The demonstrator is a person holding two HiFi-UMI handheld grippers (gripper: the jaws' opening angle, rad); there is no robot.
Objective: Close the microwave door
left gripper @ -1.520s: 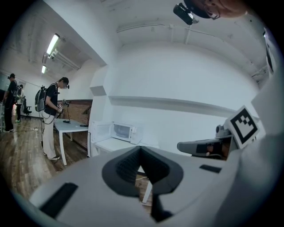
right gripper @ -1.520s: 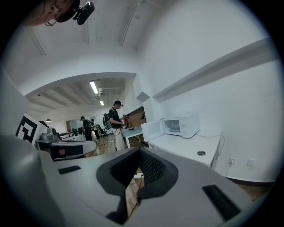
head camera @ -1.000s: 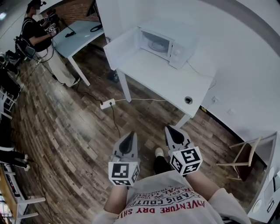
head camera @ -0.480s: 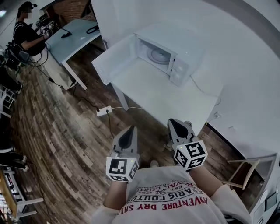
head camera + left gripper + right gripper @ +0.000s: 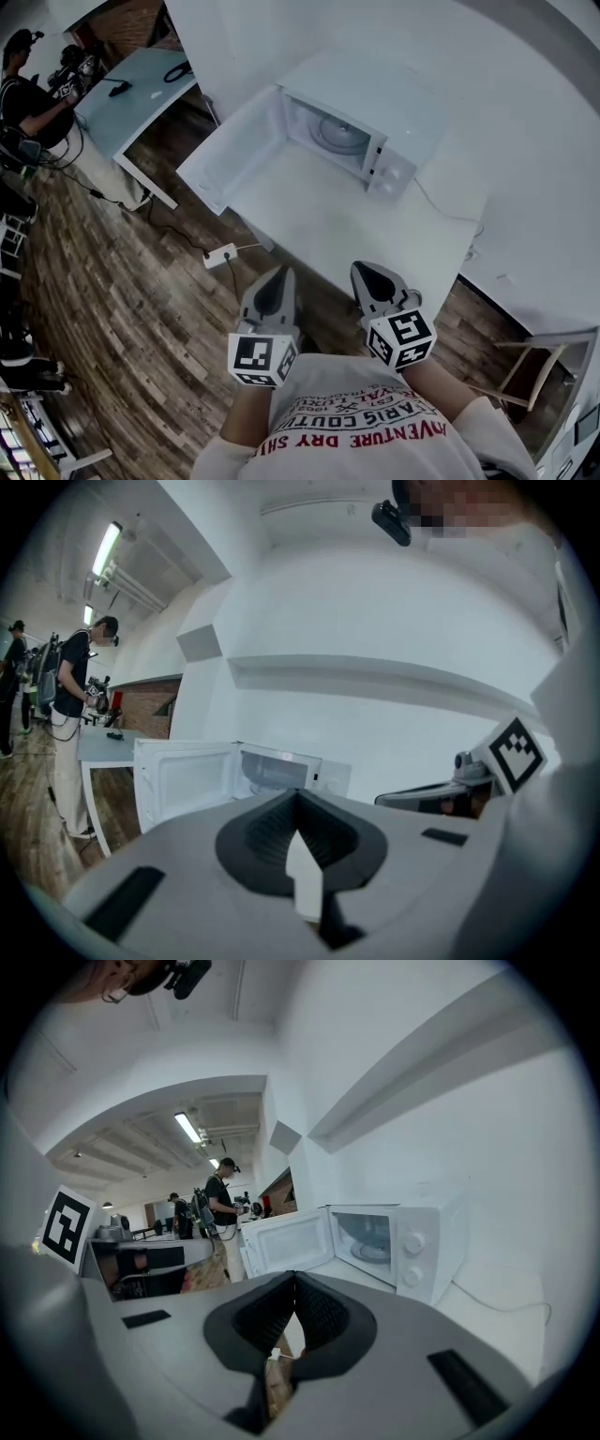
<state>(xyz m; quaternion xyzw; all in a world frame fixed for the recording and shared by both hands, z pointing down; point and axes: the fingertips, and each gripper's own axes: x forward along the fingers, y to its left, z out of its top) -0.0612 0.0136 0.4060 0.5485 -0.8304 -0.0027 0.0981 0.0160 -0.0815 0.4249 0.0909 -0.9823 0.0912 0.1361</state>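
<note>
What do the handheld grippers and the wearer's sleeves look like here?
Grey tapered shells on left gripper and right gripper, dark ribbed pads inside. Each carries a white cube with black square markers. No cables visible. T-shirt pale, short-sleeved, red lettering.

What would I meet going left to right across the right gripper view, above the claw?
Marker cube → standing person → open microwave door → microwave cavity → knobs.

wood-plank floor (image 5: 122, 309) | white wall (image 5: 525, 112) | white table (image 5: 319, 220) | ceiling strip light (image 5: 106, 547)
</note>
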